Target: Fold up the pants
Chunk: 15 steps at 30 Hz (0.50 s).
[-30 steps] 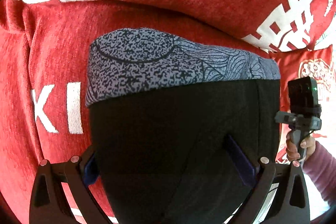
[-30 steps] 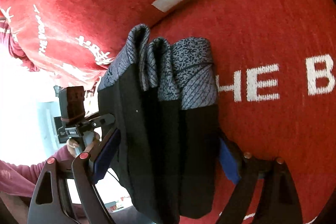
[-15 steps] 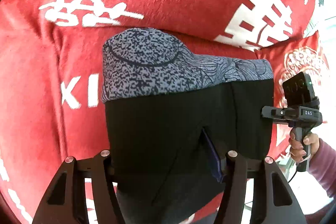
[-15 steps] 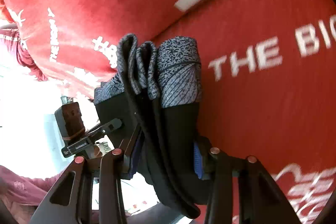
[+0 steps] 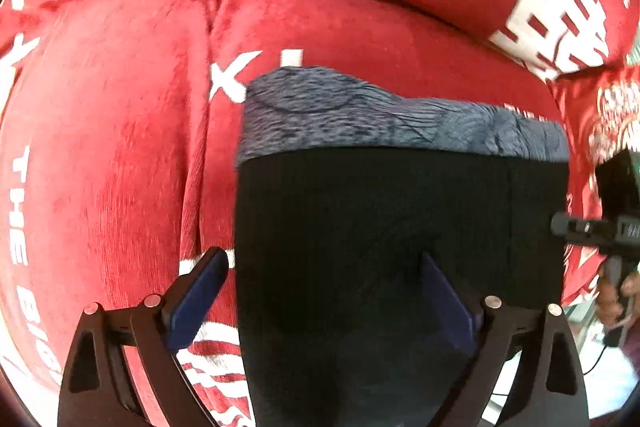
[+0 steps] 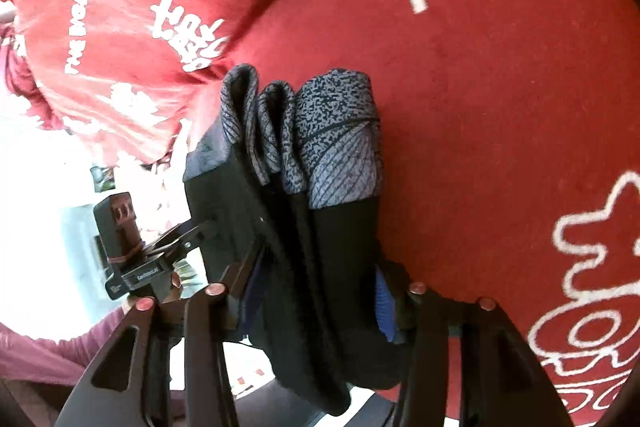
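Red blanket (image 5: 120, 147) fills my background. My right gripper (image 6: 316, 291) is clenched on the folded pants (image 6: 332, 187). My left gripper's (image 5: 320, 291) fingers (image 5: 196, 299) are spread around them, pants at 12 o'clock.

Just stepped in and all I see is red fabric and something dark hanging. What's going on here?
A person is folding a pair of black pants with a grey patterned waistband over a red printed sofa cover, one handheld gripper per hand. The right gripper has its jaws clamped on the bunched layers. The left gripper has its jaws spread wide, with the fabric hanging between them.
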Each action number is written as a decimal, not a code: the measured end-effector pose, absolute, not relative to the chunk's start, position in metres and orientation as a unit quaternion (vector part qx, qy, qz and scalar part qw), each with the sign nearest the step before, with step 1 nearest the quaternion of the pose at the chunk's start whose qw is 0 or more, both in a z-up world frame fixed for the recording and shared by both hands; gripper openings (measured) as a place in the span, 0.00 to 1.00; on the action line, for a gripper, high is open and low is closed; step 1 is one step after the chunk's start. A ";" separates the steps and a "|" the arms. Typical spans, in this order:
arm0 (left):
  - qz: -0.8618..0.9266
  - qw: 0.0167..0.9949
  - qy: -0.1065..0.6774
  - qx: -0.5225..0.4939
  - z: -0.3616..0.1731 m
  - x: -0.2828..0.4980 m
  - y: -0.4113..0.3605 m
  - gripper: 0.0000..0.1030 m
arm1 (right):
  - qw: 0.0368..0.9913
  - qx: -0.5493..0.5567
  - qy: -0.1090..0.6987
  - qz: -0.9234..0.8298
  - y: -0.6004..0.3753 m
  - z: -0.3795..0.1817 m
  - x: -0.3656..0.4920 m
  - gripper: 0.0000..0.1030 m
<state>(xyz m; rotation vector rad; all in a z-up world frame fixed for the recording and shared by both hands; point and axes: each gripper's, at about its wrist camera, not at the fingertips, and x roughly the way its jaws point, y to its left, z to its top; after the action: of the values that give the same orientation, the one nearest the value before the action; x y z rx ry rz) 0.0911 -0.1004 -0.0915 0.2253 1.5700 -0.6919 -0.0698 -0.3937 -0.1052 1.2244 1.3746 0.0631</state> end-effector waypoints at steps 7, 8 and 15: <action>-0.241 0.685 0.666 0.170 -0.057 0.075 -0.092 0.94 | 0.603 0.481 0.635 -0.034 -0.391 -0.088 -0.085 0.75; -0.236 0.687 0.667 0.170 -0.052 0.072 -0.090 0.94 | 0.602 0.476 0.640 -0.043 -0.388 -0.084 -0.084 0.75; -0.196 0.703 0.660 0.180 -0.021 0.038 -0.096 0.94 | 0.605 0.415 0.676 -0.068 -0.368 -0.054 -0.103 0.76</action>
<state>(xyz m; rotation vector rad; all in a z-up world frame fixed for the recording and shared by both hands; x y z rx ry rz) 0.0381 -0.0960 -0.0211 0.4013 1.4683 -0.4353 -0.1030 -0.3683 -0.0537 0.9608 1.5627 -0.1578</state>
